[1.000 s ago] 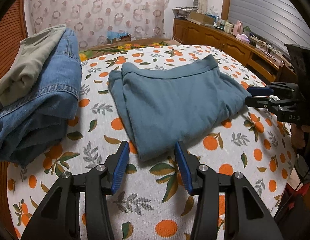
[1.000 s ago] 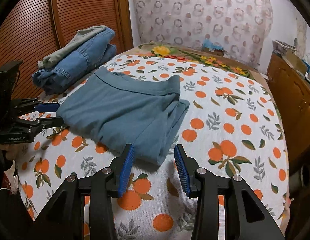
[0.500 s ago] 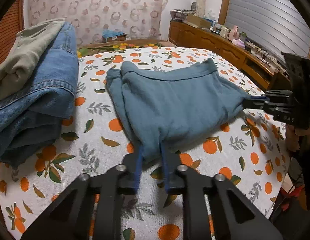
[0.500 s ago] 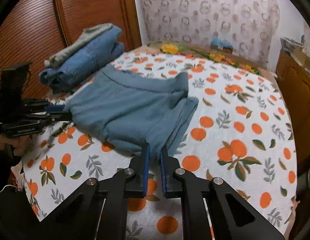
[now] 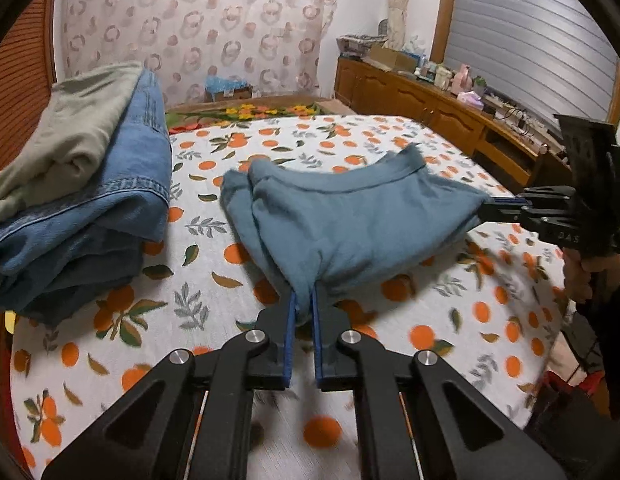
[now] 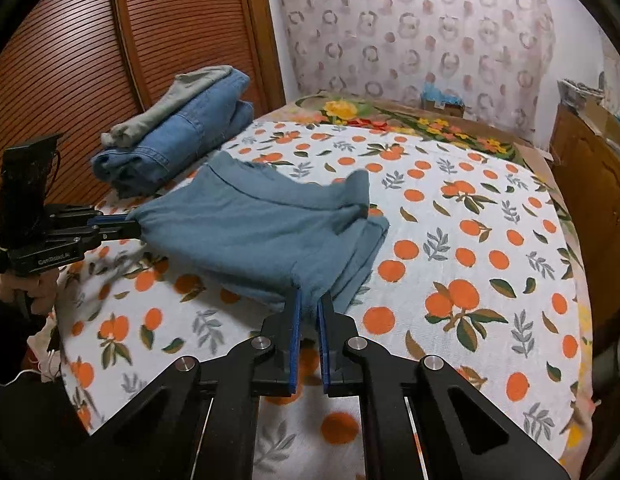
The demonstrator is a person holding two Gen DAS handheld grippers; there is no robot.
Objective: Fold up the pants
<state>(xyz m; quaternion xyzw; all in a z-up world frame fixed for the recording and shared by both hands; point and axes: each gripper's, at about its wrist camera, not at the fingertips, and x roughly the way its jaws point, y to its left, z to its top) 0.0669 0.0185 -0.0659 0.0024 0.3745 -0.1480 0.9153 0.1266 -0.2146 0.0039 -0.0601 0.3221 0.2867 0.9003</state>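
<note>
The folded teal pants (image 5: pixel 350 220) hang lifted above the orange-print bed cover (image 5: pixel 213 280), with the far waistband edge drooping toward the bed. My left gripper (image 5: pixel 303 300) is shut on the near left corner of the pants. My right gripper (image 6: pixel 307 300) is shut on the near right corner of the pants (image 6: pixel 261 232). The right gripper also shows in the left wrist view (image 5: pixel 490 205), and the left gripper shows in the right wrist view (image 6: pixel 127 222), each pinching its corner.
A stack of folded blue jeans (image 5: pixel 89 216) with an olive garment (image 5: pixel 69 128) on top lies at the bed's left side, also in the right wrist view (image 6: pixel 181 136). A wooden cabinet (image 5: pixel 450 116) with clutter runs along the right. A slatted wooden door (image 6: pixel 109 60) stands behind the stack.
Both grippers went from open beside the flat pants to shut on the near corners. They have since lifted the near edge off the bed.
</note>
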